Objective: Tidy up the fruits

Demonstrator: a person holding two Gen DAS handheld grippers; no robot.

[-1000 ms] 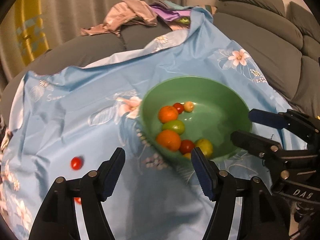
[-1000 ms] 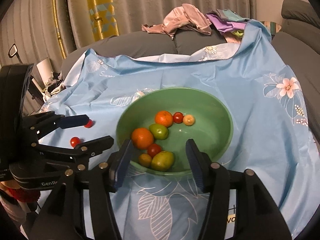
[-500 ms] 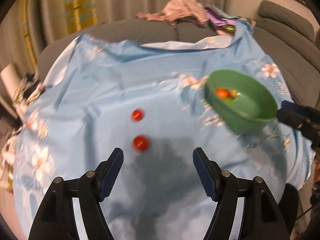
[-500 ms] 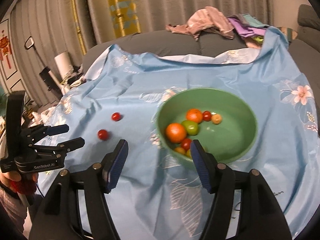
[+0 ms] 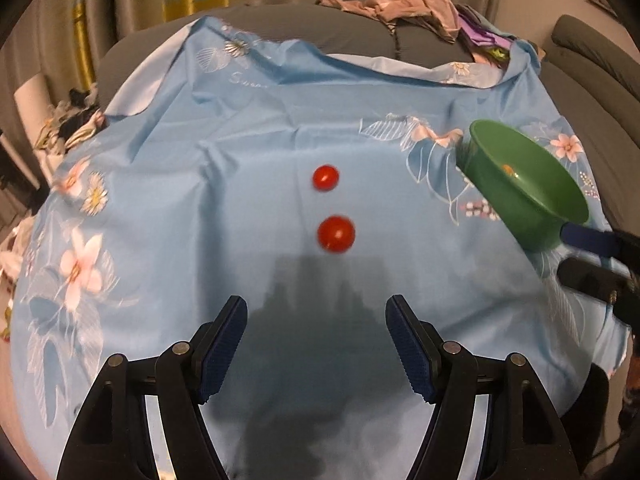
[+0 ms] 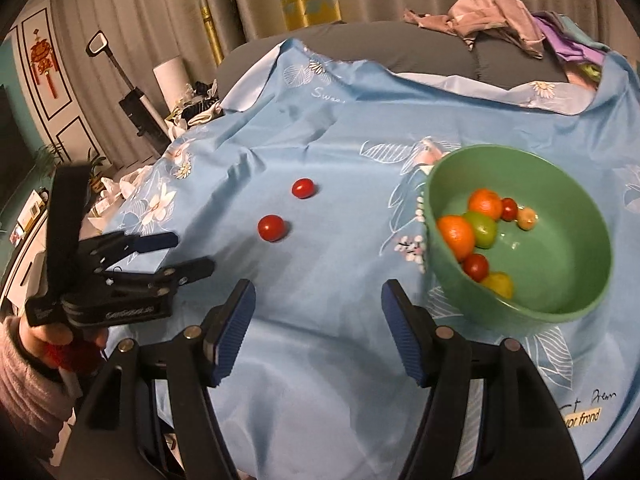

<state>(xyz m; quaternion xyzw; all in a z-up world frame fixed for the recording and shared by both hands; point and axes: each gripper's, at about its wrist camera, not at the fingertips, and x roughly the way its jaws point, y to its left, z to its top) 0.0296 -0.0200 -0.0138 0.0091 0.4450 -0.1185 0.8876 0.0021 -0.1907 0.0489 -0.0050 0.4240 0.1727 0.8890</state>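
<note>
Two red cherry tomatoes lie loose on the blue floral cloth: the near tomato (image 5: 336,234) (image 6: 271,228) and the far tomato (image 5: 325,177) (image 6: 303,188). A green bowl (image 5: 532,200) (image 6: 568,248) holds several fruits, among them oranges (image 6: 456,236), a green fruit (image 6: 482,228) and a red tomato (image 6: 475,266). My left gripper (image 5: 316,344) (image 6: 192,254) is open and empty, facing the two tomatoes from a short way off. My right gripper (image 6: 316,332) (image 5: 588,256) is open and empty, left of the bowl.
The blue cloth (image 5: 240,140) covers a grey sofa seat. A heap of clothes (image 5: 404,4) (image 6: 500,16) lies at the back. Clutter and a white roll (image 6: 170,80) stand off the cloth's left edge.
My left gripper swung from the bowl to the left and now faces the two loose tomatoes. My right gripper also turned left, so the bowl sits at its right.
</note>
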